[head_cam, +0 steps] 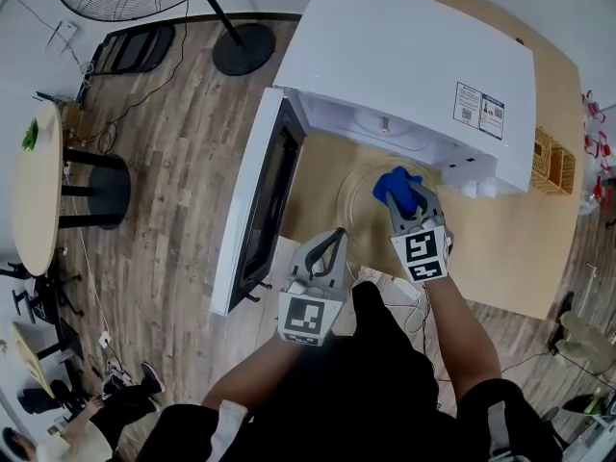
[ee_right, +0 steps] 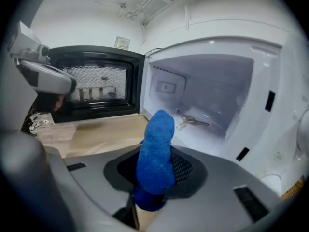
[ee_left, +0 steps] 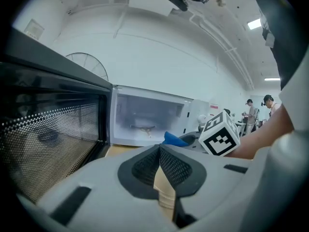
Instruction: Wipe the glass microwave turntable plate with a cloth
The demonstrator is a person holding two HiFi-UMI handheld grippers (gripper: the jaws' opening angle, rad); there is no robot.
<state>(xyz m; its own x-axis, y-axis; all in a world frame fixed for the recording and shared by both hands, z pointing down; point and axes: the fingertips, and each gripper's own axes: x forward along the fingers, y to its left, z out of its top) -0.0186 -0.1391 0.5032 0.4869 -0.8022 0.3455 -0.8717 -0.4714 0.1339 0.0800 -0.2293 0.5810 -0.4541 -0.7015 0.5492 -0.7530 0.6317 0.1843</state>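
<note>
Glass turntable plate (head_cam: 358, 208) lies flat on the wooden tabletop (head_cam: 500, 248), close to its near edge and left corner, just in front of the open microwave (head_cam: 404, 56).

We see the tabletop run away to the right. The white microwave stands at its left end. Its cavity (ee_right: 207, 100) faces us, lit and pale inside. Its dark-windowed door (head_cam: 260, 205) swings out past the tabletop's left edge, over the wood floor.

The plate is clear and round, so the tabletop's tan shows through it. It lies outside the cavity, between the door and the microwave's control panel side.

Our left claw (head_cam: 333, 242) hangs just beside the plate's near-left rim, close to the door. In the left gripper view its jaws (ee_left: 159, 149) are pressed together at the tips, with nothing between them.

Our right claw (head_cam: 410, 200) reaches over the far right part of the plate. In the right gripper view its jaws are clamped on a blue cloth (ee_right: 155, 153), which stands up out of them in a thick roll. From above, the cloth (head_cam: 393, 181) bunches out past the jaw tips over the glass. We cannot tell whether it touches the plate.

A small support piece (ee_right: 193, 121) lies on the cavity floor.
</note>
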